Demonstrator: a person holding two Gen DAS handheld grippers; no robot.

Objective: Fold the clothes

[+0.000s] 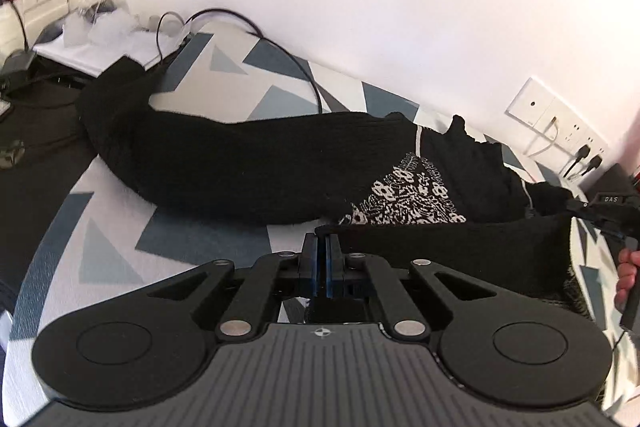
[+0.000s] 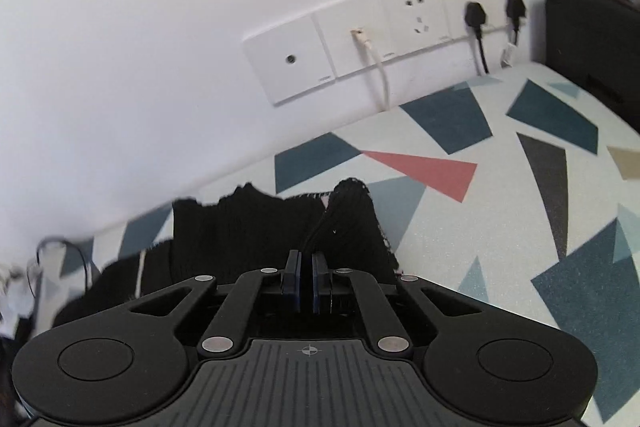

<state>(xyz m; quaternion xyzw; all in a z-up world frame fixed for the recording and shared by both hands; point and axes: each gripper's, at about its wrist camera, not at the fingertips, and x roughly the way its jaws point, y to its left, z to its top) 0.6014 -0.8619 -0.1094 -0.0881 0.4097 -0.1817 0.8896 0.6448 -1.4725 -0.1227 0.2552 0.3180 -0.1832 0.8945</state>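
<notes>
A black ribbed-knit garment (image 1: 248, 163) lies stretched across a bench covered with a smooth white cloth printed with blue-grey, dark and pink triangles (image 1: 120, 227). A black-and-white patterned panel (image 1: 404, 197) shows near its right end. The left hand-held gripper (image 1: 323, 243) has its fingers pressed together on a near edge of the knit. The right hand-held gripper (image 2: 306, 263) is clamped on a raised fold of the same garment (image 2: 352, 211). On the far wall sits a row of white plastic sockets (image 2: 384, 35) with black plugs and a white cable.
</notes>
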